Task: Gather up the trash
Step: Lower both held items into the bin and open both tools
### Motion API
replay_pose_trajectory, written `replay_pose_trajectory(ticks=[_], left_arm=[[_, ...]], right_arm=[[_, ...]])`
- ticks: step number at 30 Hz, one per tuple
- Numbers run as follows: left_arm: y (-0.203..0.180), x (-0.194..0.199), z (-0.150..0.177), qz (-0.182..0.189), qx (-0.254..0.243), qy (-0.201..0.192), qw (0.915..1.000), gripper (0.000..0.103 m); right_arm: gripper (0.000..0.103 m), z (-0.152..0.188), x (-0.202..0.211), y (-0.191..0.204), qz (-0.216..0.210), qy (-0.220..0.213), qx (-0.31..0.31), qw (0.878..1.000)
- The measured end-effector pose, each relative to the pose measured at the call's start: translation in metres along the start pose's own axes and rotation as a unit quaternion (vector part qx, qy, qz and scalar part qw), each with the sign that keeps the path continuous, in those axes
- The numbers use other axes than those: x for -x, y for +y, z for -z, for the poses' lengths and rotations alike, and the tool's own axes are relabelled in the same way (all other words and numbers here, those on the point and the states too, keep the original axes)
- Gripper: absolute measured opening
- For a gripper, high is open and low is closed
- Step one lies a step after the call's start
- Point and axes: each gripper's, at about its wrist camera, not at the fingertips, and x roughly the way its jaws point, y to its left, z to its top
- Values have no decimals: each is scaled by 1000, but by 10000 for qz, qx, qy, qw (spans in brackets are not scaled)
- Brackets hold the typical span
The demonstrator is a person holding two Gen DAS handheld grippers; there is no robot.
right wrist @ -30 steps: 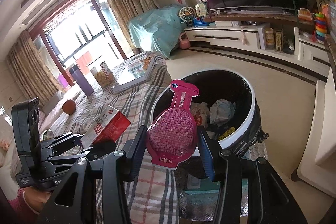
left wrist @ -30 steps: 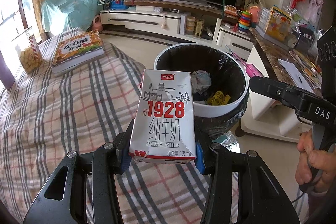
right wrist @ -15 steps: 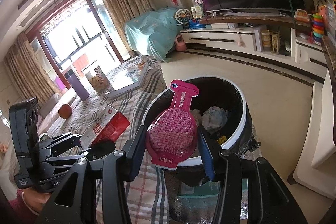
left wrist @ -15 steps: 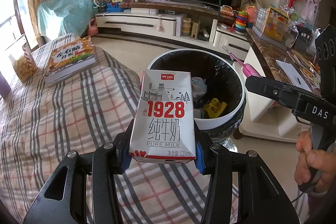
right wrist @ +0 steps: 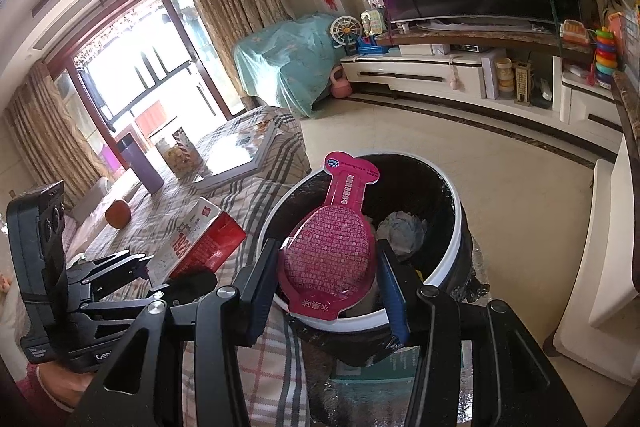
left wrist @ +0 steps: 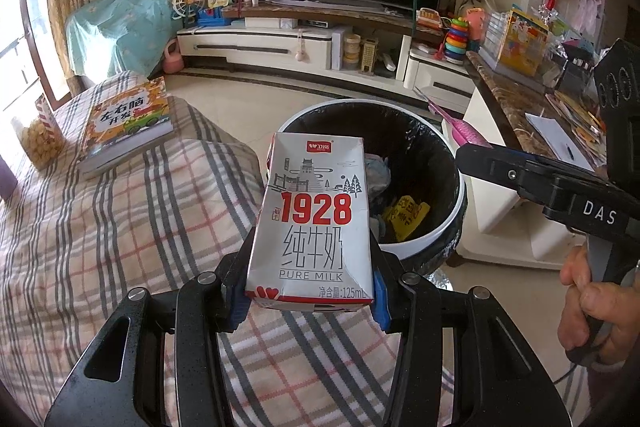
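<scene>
My left gripper point(left wrist: 308, 291) is shut on a white and red "1928" milk carton point(left wrist: 314, 223), held upright over the plaid-covered table just short of the bin. The round bin point(left wrist: 424, 247) has a white rim, a black liner, and crumpled paper and a yellow wrapper inside. My right gripper point(right wrist: 328, 285) is shut on a flat pink plastic package point(right wrist: 332, 247), hanging over the bin's near rim point(right wrist: 360, 323). In the left wrist view that package point(left wrist: 460, 131) shows edge-on at the tip of the right gripper's fingers point(left wrist: 492, 159). The carton point(right wrist: 200, 239) shows at left in the right wrist view.
A plaid cloth point(left wrist: 100, 227) covers the table. On it lie a children's book point(left wrist: 124, 119), a snack jar point(left wrist: 38, 135), a purple cup point(right wrist: 140, 163) and an orange point(right wrist: 118, 214). A white cabinet point(left wrist: 492, 203) stands right of the bin. A TV unit lines the far wall.
The left gripper with the carton has drifted toward the bin, which now sits closer and more central in its view. The right gripper with the pink package has moved in over the bin's near rim.
</scene>
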Motion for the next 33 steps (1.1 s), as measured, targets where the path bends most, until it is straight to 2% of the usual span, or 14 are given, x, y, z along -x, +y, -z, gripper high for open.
replay_pose_trajectory(ticks=[33], left_arm=[[-10,-31,-29,-42,-103,80,9999,46]], right_arm=[[48,-19,-23,-20,75,162,-43,9998]])
